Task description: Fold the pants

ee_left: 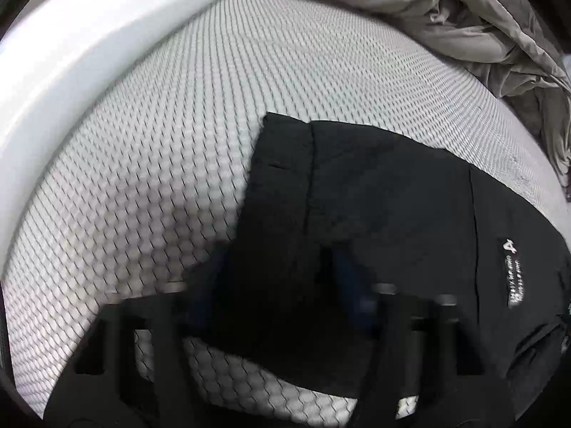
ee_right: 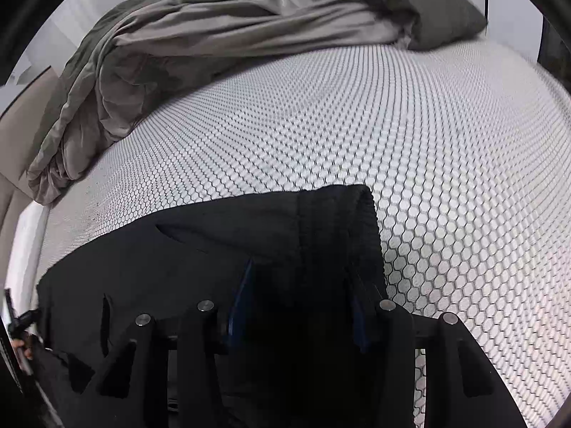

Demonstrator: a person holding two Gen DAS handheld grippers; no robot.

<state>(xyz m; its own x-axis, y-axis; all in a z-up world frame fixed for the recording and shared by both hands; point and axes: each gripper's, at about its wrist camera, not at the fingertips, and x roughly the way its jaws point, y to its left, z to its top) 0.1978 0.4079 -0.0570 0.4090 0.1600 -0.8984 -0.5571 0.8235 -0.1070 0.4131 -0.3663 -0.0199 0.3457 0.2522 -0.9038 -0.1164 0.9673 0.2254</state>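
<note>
Pants (ee_left: 374, 214) lie folded on mattress (ee_left: 160, 142), seemingly flat.

We see black pants (ee_left: 374, 196) lying flat on the honeycomb-patterned mattress (ee_left: 160, 142), folded into a broad band, ribbed waistband (ee_right: 367, 228) at one end, a small white label (ee_left: 512, 274) showing.

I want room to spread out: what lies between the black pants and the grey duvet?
Only bare honeycomb mattress between pants and duvet, in both wrist views.

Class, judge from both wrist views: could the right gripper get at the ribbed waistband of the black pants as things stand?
Probably yes: the right gripper already straddles the pants beside the ribbed waistband, nothing lying over it.
</note>
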